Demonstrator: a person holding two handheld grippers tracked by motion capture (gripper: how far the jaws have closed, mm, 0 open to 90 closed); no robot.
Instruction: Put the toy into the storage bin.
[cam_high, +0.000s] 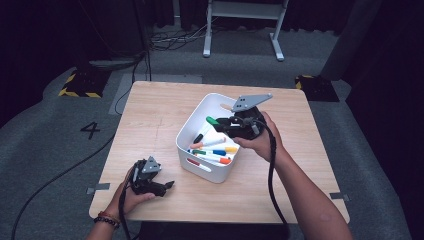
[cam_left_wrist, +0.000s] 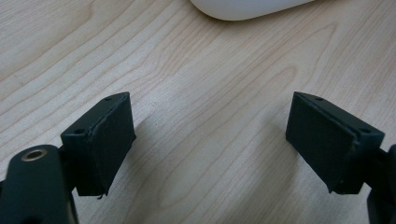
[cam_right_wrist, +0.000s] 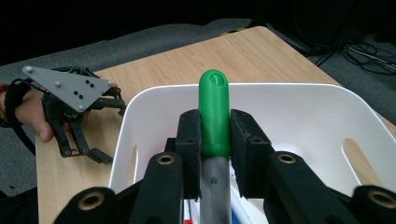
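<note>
A light wooden table (cam_high: 165, 110) is bearing a white bin (cam_high: 192, 127) near its middle, and several coloured markers (cam_high: 215, 152) are lying inside it. The right gripper (cam_right_wrist: 215, 135) is hovering over the bin with its jaws clamping a green-capped marker (cam_right_wrist: 214, 112), whose cap is sticking out beyond the pads. The left gripper (cam_left_wrist: 210, 144) is resting at the table's near left edge, well apart from the bin, its jaws standing wide with only bare wood between them.
</note>
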